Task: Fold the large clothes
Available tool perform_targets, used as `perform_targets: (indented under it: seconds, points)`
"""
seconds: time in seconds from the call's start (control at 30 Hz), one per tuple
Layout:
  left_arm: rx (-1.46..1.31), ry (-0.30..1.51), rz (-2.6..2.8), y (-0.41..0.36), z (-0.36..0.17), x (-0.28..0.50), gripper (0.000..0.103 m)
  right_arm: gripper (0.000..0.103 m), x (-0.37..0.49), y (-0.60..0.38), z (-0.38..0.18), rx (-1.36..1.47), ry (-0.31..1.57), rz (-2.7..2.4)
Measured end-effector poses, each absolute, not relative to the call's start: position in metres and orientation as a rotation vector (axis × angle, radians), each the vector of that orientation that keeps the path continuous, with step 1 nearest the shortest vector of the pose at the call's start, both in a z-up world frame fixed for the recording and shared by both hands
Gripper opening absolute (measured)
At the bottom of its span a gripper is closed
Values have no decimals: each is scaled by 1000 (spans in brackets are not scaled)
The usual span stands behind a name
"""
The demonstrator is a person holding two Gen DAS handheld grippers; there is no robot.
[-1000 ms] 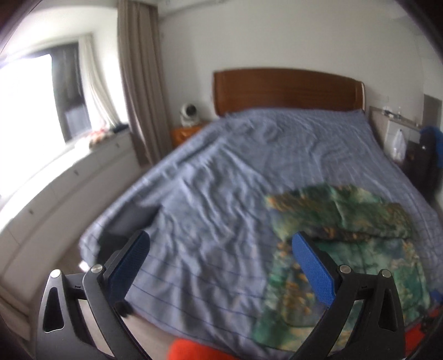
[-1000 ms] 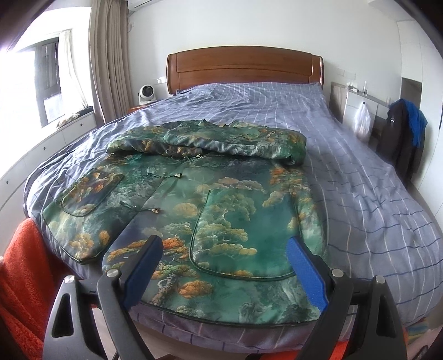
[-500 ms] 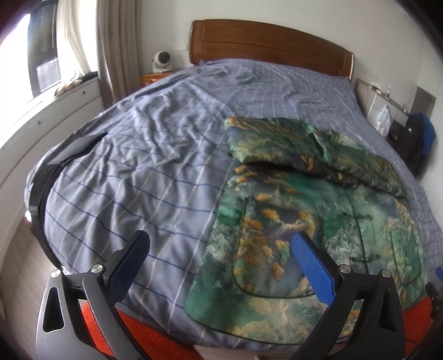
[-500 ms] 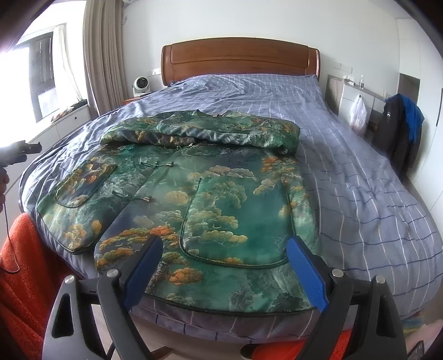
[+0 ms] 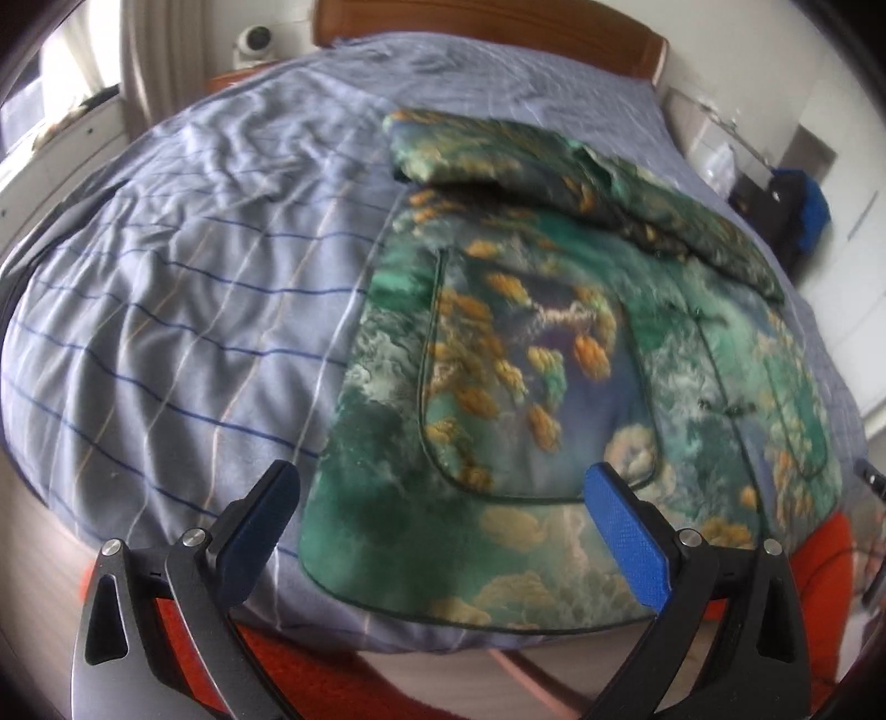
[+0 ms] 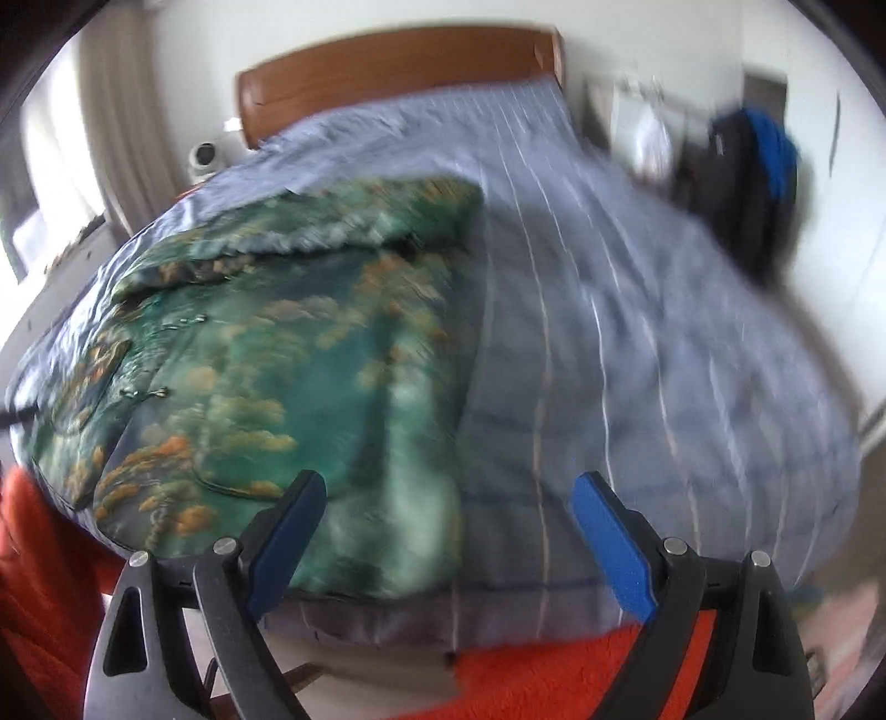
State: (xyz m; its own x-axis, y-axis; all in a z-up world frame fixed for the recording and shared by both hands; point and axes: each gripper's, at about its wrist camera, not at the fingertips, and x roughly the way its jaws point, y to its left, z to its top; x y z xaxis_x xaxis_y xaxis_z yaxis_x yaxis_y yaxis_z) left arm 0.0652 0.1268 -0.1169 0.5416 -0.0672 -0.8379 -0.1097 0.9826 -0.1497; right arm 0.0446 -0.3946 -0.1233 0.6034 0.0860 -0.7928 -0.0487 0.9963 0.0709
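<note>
A green padded jacket [image 5: 531, 354] with orange and white cloud print lies flat on the bed, its sleeves folded across the top. Its hem reaches the bed's near edge. My left gripper [image 5: 443, 498] is open and empty, hovering just over the hem's left corner. In the right wrist view the jacket [image 6: 288, 354] fills the left half. My right gripper [image 6: 448, 509] is open and empty, just over the hem's right corner.
The bed [image 5: 166, 288] has a blue-grey checked cover and a wooden headboard [image 6: 387, 61]. An orange fluffy cloth [image 6: 554, 681] lies below the bed's near edge. A dark and blue bag [image 6: 758, 183] stands at the right. A bedside cabinet with a small white device [image 5: 255, 41] is at the back left.
Both grippers have moved closer to the jacket's hem and tilted down. The left view swung right from the bare bed onto the jacket. The right view swung to the jacket's right edge.
</note>
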Motion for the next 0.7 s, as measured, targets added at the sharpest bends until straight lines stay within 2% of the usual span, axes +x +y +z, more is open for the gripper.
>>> perform_targets:
  seconds: [0.1, 0.2, 0.23, 0.3, 0.33, 0.37, 0.4, 0.43, 0.47, 0.57, 0.7]
  points:
    - [-131, 1007, 49, 128, -124, 72, 102, 90, 55, -411, -144, 188, 1032, 151]
    - [-128, 1090, 25, 133, -140, 81, 102, 90, 64, -410, -163, 250, 1114, 230]
    - [-127, 1131, 6, 133, -146, 83, 101, 89, 68, -407, -170, 248, 1144, 246]
    - [-109, 1170, -49, 127, -151, 82, 96, 79, 71, -402, -175, 246, 1170, 270]
    - [-85, 1182, -78, 121, -152, 79, 81, 70, 73, -400, -174, 251, 1178, 295]
    - [-60, 1188, -86, 117, -152, 78, 62, 55, 75, -395, -174, 249, 1191, 327]
    - [-36, 1193, -89, 114, -152, 76, 50, 46, 78, -391, -174, 231, 1206, 337]
    - [-26, 1197, -83, 112, -150, 75, 27, 23, 80, -387, -173, 192, 1222, 332]
    - [-34, 1201, -77, 114, -148, 75, 18, 15, 81, -386, -173, 159, 1235, 327]
    - [-130, 1194, -94, 125, -135, 75, 11, 13, 86, -385, -165, 157, 1269, 358]
    - [-262, 1133, -156, 137, -99, 74, 9, 12, 91, -391, -143, 246, 1258, 421]
